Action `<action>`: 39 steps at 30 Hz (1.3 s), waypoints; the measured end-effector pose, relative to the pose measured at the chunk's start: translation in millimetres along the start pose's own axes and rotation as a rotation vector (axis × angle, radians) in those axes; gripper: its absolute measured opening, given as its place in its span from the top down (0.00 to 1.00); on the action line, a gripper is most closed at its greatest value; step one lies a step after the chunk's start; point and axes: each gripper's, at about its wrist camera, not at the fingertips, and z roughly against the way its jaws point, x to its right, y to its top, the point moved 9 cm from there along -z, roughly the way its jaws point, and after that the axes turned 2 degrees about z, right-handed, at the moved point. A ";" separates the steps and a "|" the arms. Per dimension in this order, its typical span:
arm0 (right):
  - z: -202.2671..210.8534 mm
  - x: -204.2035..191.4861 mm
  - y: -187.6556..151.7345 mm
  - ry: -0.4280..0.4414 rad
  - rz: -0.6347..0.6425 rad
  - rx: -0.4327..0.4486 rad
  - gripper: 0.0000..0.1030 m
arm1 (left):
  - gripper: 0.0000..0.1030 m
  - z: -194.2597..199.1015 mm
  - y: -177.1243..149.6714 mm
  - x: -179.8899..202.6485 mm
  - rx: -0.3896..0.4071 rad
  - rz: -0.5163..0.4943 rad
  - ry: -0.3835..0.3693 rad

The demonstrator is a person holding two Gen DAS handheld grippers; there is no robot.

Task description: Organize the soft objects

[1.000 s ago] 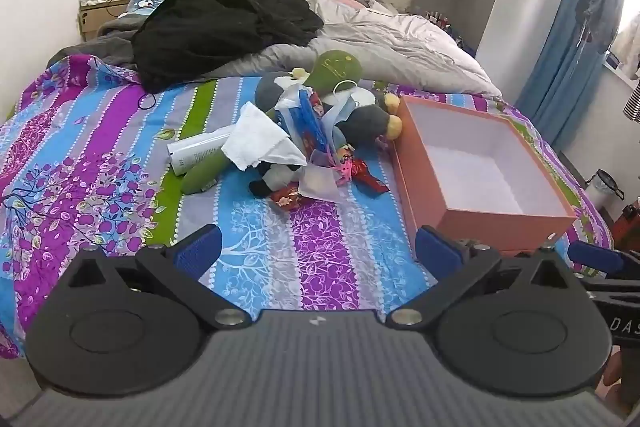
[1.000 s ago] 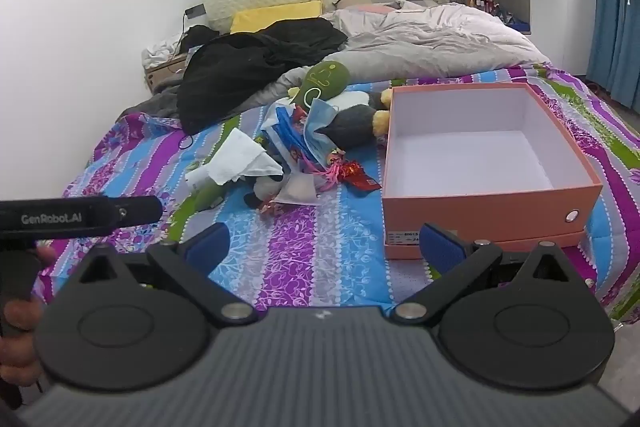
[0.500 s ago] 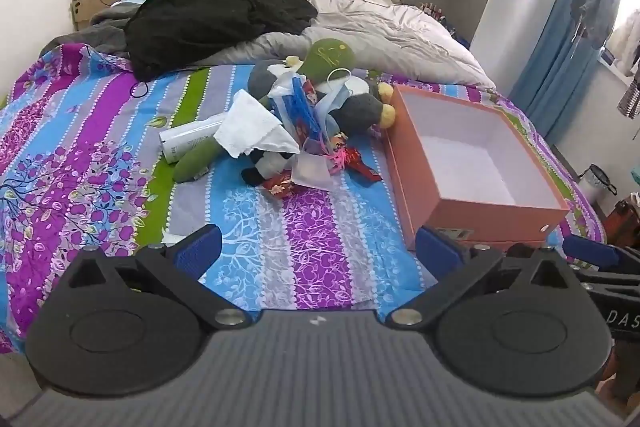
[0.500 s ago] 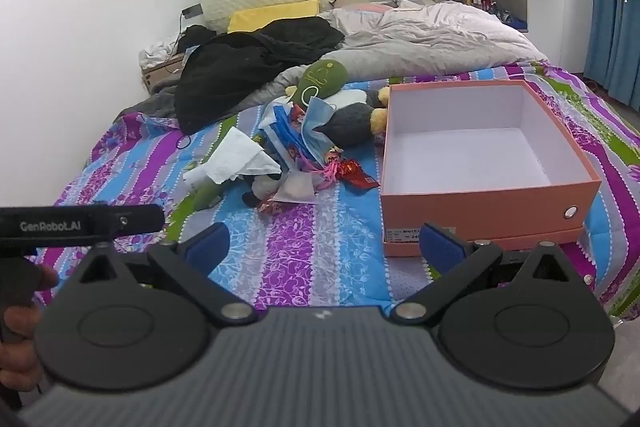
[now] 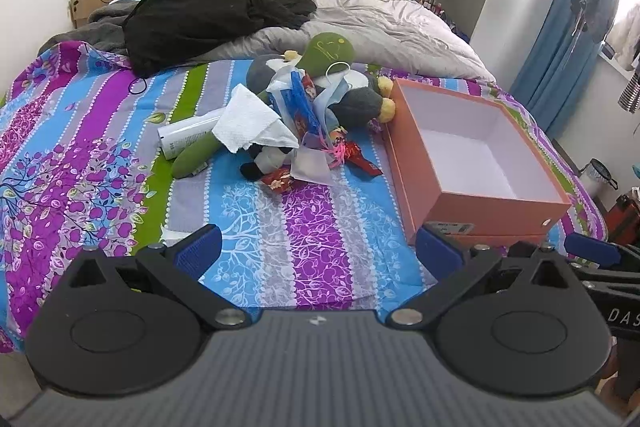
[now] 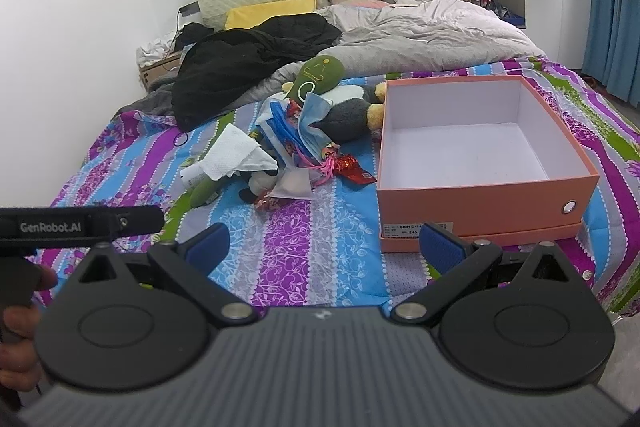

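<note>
Two grippers hover over the near edge of a striped bedspread (image 5: 100, 131), neither holding anything. Left gripper (image 5: 318, 253): fingers spread wide. Ahead of it, a heap of soft objects: white tissue (image 5: 252, 125), green plush toy (image 5: 328, 51), grey plush toy (image 5: 358, 103), and what appears to be a crumpled blue face mask (image 6: 312, 119). Just right of the heap, apparently touching it, an open orange box (image 6: 480, 203) stands empty. Right gripper (image 6: 324, 247): fingers likewise spread wide, in front of the box.
</note>
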 end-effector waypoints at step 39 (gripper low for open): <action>-7.7 -4.6 -7.7 0.010 0.003 -0.016 0.00 | 0.00 1.2 -5.2 -4.9 0.003 0.012 0.008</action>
